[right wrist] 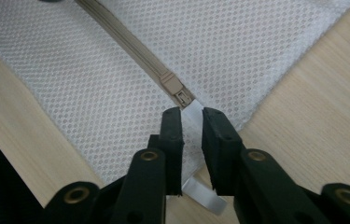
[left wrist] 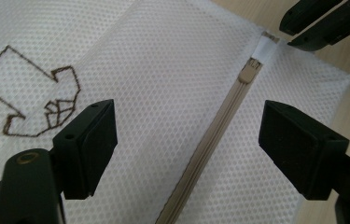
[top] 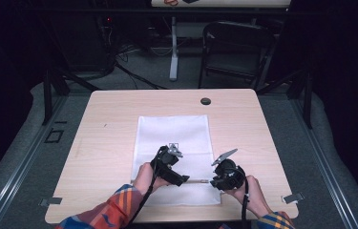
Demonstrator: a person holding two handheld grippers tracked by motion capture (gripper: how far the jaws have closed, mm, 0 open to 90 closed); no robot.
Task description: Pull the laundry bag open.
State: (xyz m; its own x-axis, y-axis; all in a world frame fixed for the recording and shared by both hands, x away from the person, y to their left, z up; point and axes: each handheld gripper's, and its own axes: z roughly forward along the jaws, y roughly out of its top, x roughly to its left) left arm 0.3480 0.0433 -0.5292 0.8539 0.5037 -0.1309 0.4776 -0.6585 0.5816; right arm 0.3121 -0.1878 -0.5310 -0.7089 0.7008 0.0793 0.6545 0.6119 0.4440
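Observation:
A white mesh bag (top: 174, 133) lies flat on the wooden table (top: 110, 124), with a brown outline logo (left wrist: 37, 98) printed on it. Its beige zipper (left wrist: 219, 126) runs along the near end and stops at a slider (right wrist: 175, 88) with a white tab (right wrist: 205, 196). My right gripper (right wrist: 192, 116) is shut on that tab just behind the slider, at the bag's near right corner (top: 212, 181). My left gripper (left wrist: 189, 119) hovers open low over the mesh, its jaws standing either side of the zipper. From it, the right gripper (left wrist: 288, 33) shows at the zipper's end.
A small black round disc (top: 205, 101) sits near the table's far edge. A dark folding chair (top: 236, 47) and a white table leg stand beyond the table. Bare wood borders the bag on the left and right.

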